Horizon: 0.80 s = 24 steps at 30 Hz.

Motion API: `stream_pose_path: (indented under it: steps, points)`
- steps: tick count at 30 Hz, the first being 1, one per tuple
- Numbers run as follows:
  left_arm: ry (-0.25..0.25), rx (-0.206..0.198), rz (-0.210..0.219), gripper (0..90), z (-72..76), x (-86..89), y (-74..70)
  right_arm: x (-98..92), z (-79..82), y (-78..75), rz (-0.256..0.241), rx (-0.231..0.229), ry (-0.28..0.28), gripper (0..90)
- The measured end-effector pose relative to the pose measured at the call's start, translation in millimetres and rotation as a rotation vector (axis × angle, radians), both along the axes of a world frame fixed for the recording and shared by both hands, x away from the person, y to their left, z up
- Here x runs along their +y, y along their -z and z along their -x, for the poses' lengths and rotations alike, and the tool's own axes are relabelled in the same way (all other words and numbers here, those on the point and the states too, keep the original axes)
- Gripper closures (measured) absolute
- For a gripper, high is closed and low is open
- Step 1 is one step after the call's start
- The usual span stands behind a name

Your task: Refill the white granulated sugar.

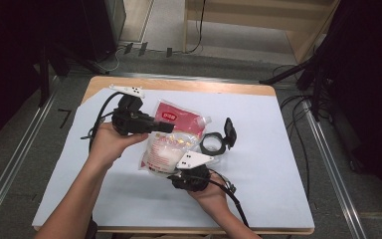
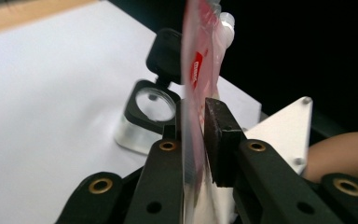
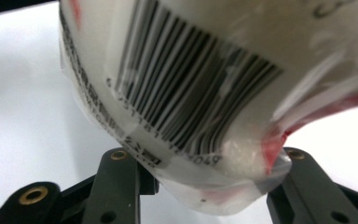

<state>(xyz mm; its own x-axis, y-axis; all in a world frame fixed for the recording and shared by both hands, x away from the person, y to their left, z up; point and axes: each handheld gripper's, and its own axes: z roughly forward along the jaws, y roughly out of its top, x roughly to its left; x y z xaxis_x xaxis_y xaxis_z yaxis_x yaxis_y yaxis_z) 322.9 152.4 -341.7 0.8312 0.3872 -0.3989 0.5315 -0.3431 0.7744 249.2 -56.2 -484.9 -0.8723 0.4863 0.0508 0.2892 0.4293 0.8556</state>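
Left claw pinches pouch edge, mid-frame; right claw clamps its bottom, likely steadying it for pouring into open jar.

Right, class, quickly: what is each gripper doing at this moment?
Left gripper: shut on the pouch, pinching its thin edge.
Right gripper: jaws spread around the pouch's bottom end; a firm grip cannot be told.

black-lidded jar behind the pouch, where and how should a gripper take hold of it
Grip the clear jar across its body below the black collar, coming from above with the jaws either side. Its lid is flipped open on a hinge, so that side is awkward. The pouch, held by both grippers, crowds one side; come from the open table side.
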Motion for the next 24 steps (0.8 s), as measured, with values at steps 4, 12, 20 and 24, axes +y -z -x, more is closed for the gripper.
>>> stream_pose_path:
  steps: [4,12,20,24]
  points:
    - [0.013,0.003,0.008,82.3,-1.8,-4.1,6.2,1.2,0.7,-4.7,-0.022,0.025,-0.029,58.8]
    - [0.067,0.042,0.026,82.2,-1.9,-20.1,17.2,3.1,3.1,-10.8,-0.030,0.024,-0.076,59.0]
    - [0.101,-0.035,0.019,80.8,-1.5,-22.1,24.4,3.2,2.7,-9.5,-0.039,0.070,-0.099,59.2]
    - [0.085,-0.029,0.075,79.7,-5.1,-18.2,31.5,2.7,2.2,-9.6,-0.037,0.080,-0.114,60.2]
